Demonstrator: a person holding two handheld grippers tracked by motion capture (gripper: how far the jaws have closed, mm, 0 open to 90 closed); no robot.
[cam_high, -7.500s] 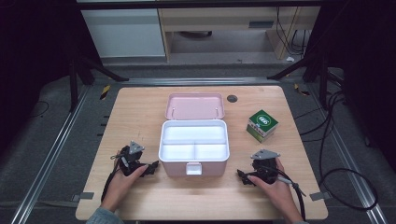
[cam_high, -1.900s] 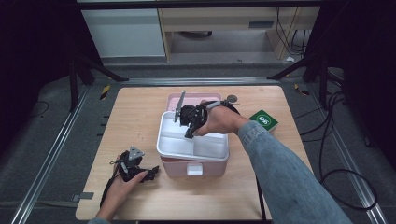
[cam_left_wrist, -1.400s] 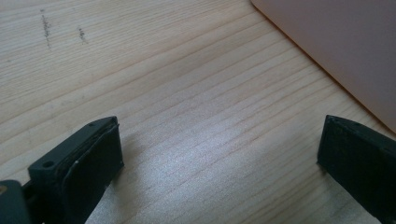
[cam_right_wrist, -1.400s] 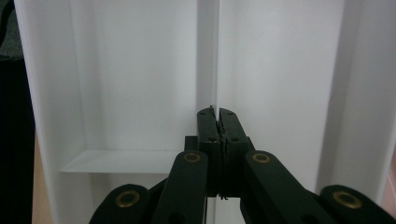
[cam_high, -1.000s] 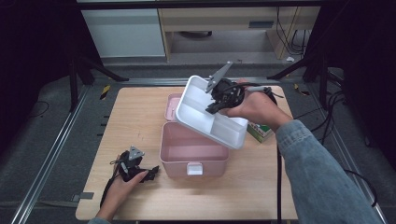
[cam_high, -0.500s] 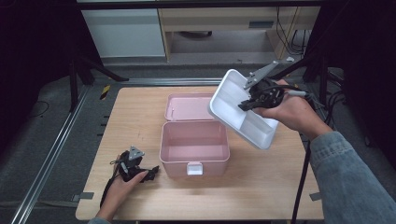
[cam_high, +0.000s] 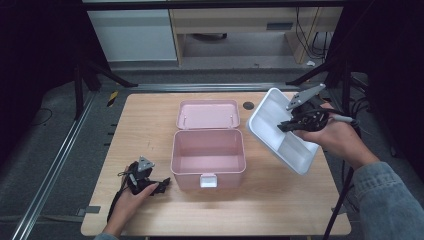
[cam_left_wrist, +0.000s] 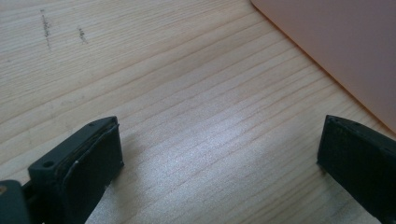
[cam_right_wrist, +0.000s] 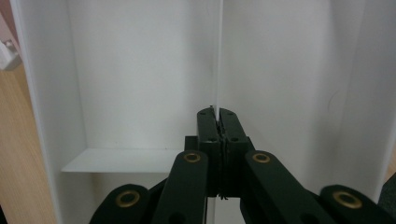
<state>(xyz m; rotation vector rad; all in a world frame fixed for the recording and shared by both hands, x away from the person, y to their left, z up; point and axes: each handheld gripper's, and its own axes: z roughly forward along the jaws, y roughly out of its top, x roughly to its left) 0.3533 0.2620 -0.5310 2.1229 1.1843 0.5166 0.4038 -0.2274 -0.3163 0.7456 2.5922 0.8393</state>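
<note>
Wood grain runs across the pale table, where a pink box stands open at the middle, its lid lying flat at its far edge and a dark disc beyond. Right of the box, tilted above the table, hangs the white tray — smooth, thin-walled plastic. The right gripper pinches its thin divider, jaws tight together. The left gripper rests near-left on bare wood — jaws wide, holding nothing, pink wall just beside.
</note>
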